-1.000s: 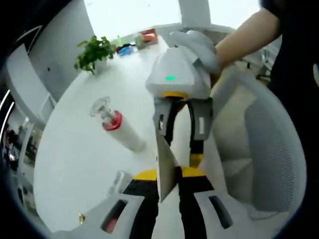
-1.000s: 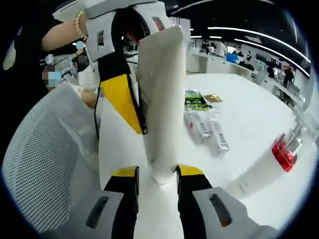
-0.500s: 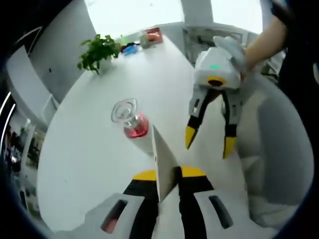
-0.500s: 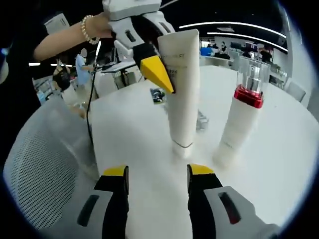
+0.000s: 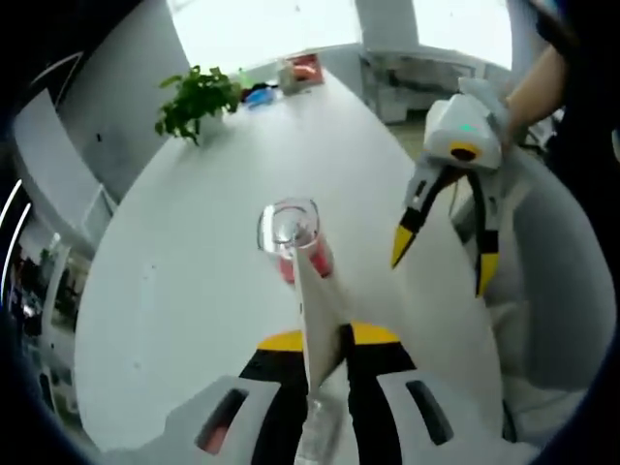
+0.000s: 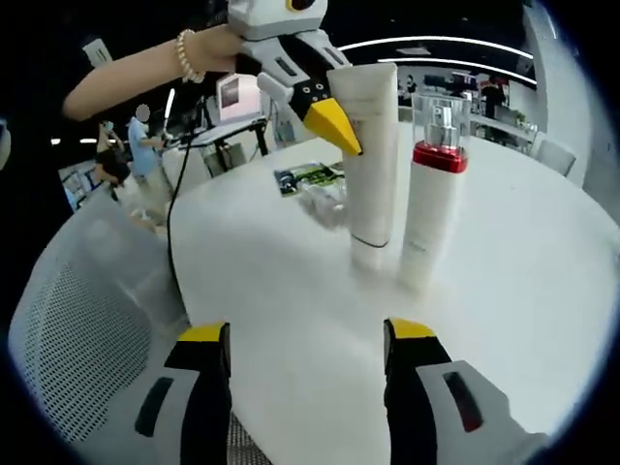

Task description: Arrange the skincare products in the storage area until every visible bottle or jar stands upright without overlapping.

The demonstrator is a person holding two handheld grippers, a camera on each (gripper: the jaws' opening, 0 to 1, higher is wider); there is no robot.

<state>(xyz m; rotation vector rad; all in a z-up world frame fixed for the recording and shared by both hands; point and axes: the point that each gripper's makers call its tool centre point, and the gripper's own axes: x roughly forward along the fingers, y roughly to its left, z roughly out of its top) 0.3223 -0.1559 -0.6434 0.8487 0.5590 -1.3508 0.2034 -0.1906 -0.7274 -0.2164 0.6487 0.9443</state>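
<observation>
Left gripper grips the white tube at its upper end, jaws closed on it; tube now stands cap-down on the worktop, where a second ago it was held in the air between both grippers; pump bottle upright just beside it, apart or touching not resolvable; right gripper has released and backed off, jaws open, empty; small packets lying flat behind remain, judged.
</observation>
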